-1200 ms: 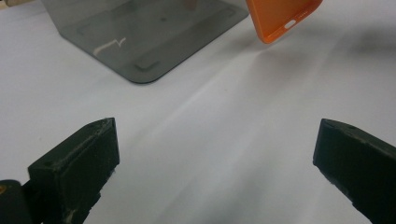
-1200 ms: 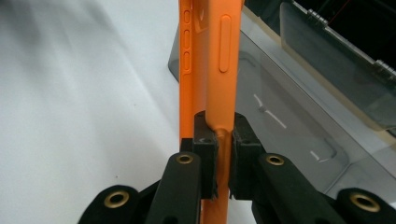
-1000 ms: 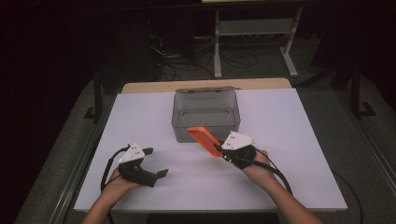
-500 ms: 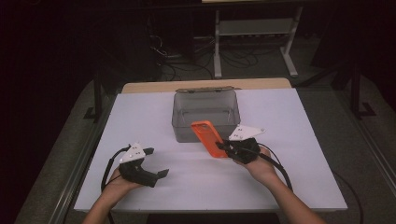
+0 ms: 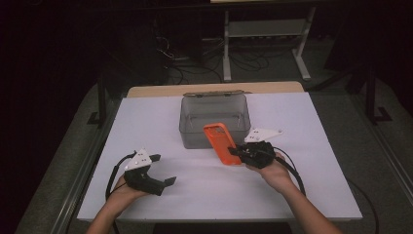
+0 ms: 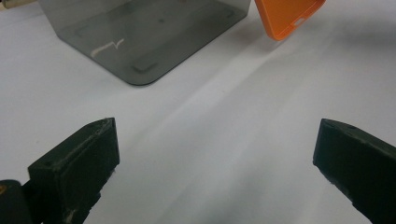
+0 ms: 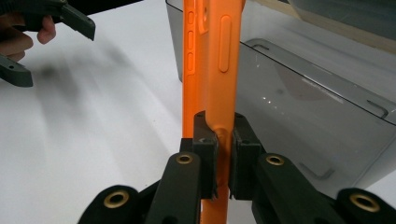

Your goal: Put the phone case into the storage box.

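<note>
An orange phone case (image 5: 221,143) is held just in front of a clear grey plastic box (image 5: 215,119) at the table's middle. My right gripper (image 5: 239,152) is shut on the case's lower edge; in the right gripper view the two pads (image 7: 206,154) squeeze the soft orange phone case (image 7: 211,70), which rises upright from them. My left gripper (image 5: 164,170) rests low at the front left, open, nothing between its fingers (image 6: 77,158). In the left gripper view the grey box (image 6: 144,37) and a corner of the orange case (image 6: 287,16) lie ahead.
The white table top (image 5: 146,122) spreads around the box. A wooden strip (image 5: 214,88) runs along its far edge. Beyond it stand a white metal frame (image 5: 265,39) and cables on the dark floor. Black cables trail from both grippers toward the person.
My right gripper has swung the orange case from lying flat and pointing left to a more upright stand, and has moved up toward the box. The left gripper has stayed put.
</note>
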### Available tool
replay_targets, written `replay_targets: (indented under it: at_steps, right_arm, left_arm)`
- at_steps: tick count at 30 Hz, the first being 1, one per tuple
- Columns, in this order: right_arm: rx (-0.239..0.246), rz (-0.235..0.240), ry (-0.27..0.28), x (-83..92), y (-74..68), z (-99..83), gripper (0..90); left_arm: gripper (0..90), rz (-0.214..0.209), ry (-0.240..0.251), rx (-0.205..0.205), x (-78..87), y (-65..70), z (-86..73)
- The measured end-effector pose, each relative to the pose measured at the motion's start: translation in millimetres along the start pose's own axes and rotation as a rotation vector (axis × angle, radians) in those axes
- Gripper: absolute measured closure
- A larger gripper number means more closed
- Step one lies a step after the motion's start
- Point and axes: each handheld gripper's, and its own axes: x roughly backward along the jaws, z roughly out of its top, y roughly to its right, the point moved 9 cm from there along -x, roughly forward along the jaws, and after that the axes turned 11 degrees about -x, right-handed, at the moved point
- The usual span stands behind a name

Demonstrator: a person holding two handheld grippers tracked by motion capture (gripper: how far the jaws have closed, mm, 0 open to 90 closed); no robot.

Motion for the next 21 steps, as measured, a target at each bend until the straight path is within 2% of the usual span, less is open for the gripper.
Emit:
replay_targets:
  at_steps: [21]
  right_arm:
    - [-0.012,0.004,0.013,9.9,1.3,10.1,82.4]
  left_arm:
    - [0.0,0.001,-0.002,-0.004,-1.6,0.1,-0.3]
